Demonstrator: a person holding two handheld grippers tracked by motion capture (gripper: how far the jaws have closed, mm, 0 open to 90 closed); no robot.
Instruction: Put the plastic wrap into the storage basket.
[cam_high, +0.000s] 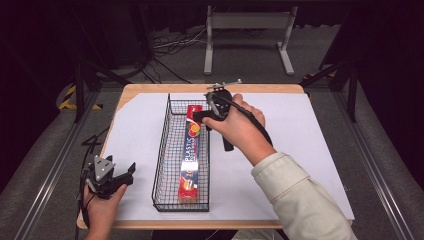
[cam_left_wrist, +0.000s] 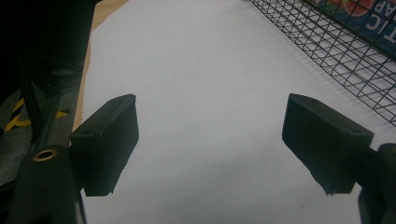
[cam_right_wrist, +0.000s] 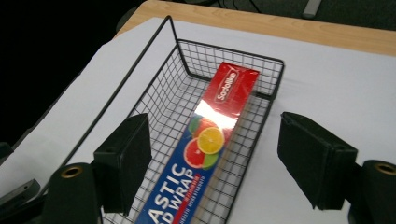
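Nearest the high camera, at the table's near left corner, the left gripper (cam_high: 131, 171) rests on the white sheet (cam_high: 280, 165), jaws spread and empty. To its right stands the wire basket (cam_high: 162, 150), with the plastic wrap box (cam_high: 192, 150) lying flat along its floor, touching neither gripper. Farther right, the right gripper (cam_right_wrist: 212, 161) hovers above the basket's far end, jaws wide, pinching nothing. Judgement: placement appears complete; only withdrawal of the right hand seems left.
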